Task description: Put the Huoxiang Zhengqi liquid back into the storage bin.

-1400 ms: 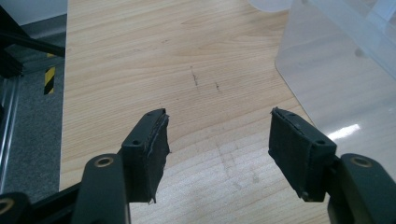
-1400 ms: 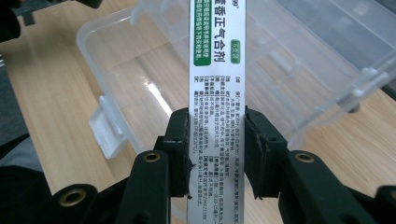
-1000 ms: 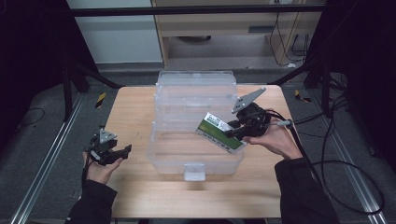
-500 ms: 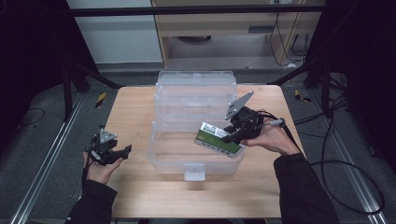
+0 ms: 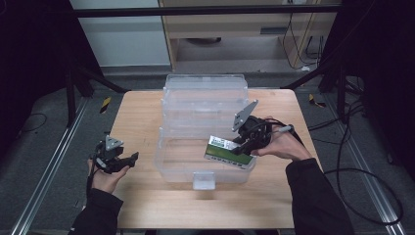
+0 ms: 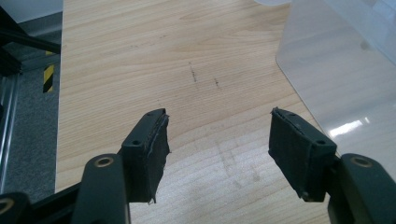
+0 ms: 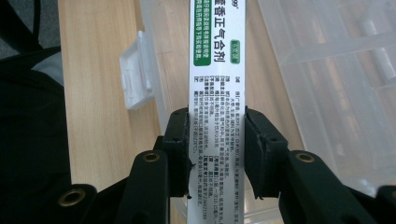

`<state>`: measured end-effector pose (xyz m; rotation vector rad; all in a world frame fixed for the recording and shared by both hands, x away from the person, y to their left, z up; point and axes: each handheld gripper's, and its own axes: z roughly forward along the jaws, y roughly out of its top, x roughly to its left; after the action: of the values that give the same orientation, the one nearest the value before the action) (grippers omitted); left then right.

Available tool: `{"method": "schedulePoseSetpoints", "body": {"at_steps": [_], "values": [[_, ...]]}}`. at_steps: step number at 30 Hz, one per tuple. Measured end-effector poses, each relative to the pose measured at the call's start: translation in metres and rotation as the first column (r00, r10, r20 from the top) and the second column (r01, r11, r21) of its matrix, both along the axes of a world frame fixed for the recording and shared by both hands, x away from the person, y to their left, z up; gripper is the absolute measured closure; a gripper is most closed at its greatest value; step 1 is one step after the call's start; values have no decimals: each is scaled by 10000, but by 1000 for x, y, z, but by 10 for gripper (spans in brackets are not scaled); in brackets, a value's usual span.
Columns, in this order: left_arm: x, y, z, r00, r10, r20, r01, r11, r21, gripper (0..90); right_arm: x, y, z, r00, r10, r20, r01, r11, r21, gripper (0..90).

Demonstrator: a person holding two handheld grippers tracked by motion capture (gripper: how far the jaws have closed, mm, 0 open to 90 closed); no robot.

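Wooden tabletop (image 5: 142, 117) spreads under both our grippers, and it is the widest thing we see. Next in size is the clear plastic box (image 5: 205, 166), its lid (image 5: 205, 95) folded open beyond it; the box sits between our two hands, with its white latch (image 5: 204, 180) on the near wall, below and left of our right gripper.

Our right forearm comes in from the lower right in a dark sleeve, the hand bent inward so that the right gripper (image 5: 244, 145) points left and slightly down over the box's right end, its grey plate tilted up behind it. Our left forearm rises from the lower left, and the hand cradles the left gripper (image 5: 128, 159) from beneath, low over the bare wood, well left of the box and aimed toward it.

Our right gripper's jaws are closed on the narrow sides of a white and green carton (image 7: 216, 70). The carton juts out ahead of the pads (image 7: 180, 140), over the box's open cavity and just inside its right wall.

Our left gripper (image 6: 219, 154) stands wide open with nothing between its pads, only wood grain ahead and the box's corner off to their right.
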<state>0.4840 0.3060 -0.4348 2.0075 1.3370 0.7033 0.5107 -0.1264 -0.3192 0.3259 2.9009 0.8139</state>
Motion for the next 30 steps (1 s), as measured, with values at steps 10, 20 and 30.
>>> {"method": "schedulePoseSetpoints", "body": {"at_steps": [10,20,30], "values": [[0,0,0,10000,-4,-5,4,10000,-1,367,2,3,-7,9994,338,-115,-344,9982,-493,645],[0,0,0,10000,2,-7,-2,10000,-3,367,4,5,-16,9969,786,-71,-789,9944,-708,644],[1,0,-1,10000,-14,-40,14,10000,10,367,8,6,-21,9942,1076,-58,-1077,9901,-901,644]]}}
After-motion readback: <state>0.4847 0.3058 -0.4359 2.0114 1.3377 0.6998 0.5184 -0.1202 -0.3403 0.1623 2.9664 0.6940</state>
